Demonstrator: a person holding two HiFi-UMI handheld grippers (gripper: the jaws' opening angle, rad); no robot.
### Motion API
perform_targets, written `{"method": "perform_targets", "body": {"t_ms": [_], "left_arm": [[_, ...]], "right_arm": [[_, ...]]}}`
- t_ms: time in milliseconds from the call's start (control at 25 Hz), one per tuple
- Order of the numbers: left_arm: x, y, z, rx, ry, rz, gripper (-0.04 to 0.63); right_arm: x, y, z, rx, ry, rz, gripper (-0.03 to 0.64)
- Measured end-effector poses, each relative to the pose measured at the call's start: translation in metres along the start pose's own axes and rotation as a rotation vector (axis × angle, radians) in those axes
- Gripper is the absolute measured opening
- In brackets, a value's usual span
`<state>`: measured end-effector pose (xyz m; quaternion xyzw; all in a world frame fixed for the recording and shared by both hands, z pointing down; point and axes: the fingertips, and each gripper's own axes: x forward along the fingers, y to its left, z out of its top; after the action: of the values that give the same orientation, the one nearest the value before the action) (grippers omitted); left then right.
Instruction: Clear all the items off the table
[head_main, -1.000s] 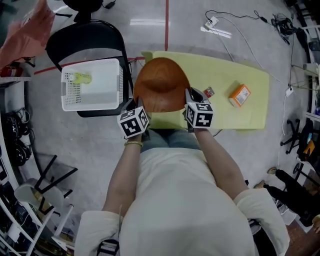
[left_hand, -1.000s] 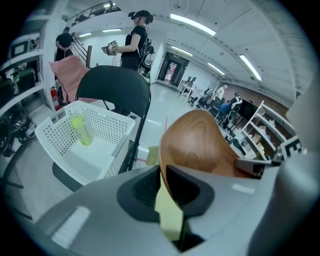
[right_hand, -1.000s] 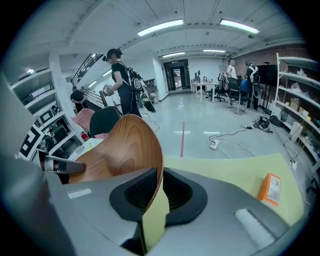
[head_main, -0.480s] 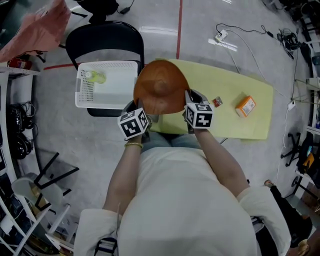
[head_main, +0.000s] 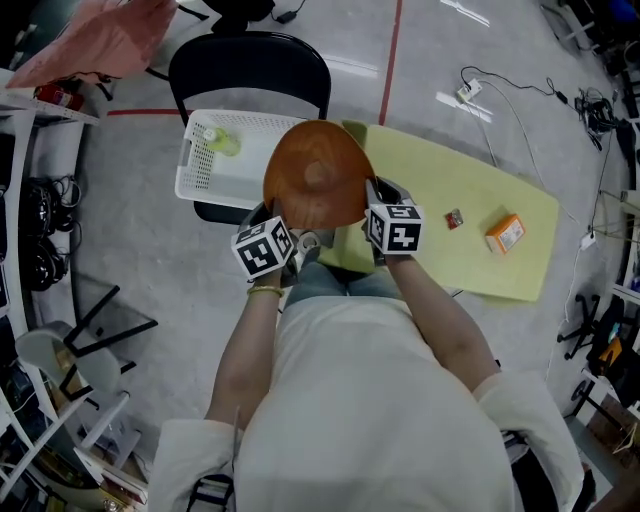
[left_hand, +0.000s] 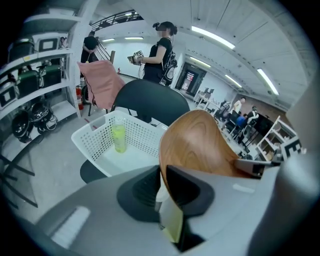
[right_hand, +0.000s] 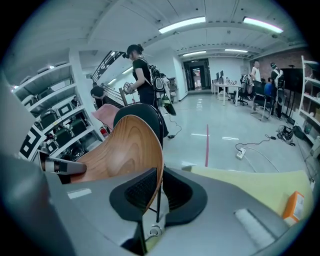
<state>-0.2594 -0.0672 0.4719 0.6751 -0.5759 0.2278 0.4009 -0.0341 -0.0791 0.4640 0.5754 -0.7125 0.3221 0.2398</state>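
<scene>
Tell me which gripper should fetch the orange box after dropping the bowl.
Right. Both clamp the bowl, but the right gripper is on the table side, nearer the box; the left gripper is by the basket.

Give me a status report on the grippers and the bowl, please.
Left gripper, right gripper shut on wooden bowl. Bowl aloft beside white basket. Bottle sits inside basket.

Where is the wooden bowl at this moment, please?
In the head view the wooden bowl is at centre, held by its rim between the left gripper and the right gripper, over the white basket's right edge and the yellow table's left end.
</scene>
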Motion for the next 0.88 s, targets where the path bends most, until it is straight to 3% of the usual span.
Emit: {"method": "perform_targets", "body": {"t_ms": [880], "left_arm": [[-0.003,0.106,0.016,-0.125,-0.023,0.110,0.044]], "right_arm": [[0.070,0.097,0.022,-0.088,0.049,0.115,0.032]]}}
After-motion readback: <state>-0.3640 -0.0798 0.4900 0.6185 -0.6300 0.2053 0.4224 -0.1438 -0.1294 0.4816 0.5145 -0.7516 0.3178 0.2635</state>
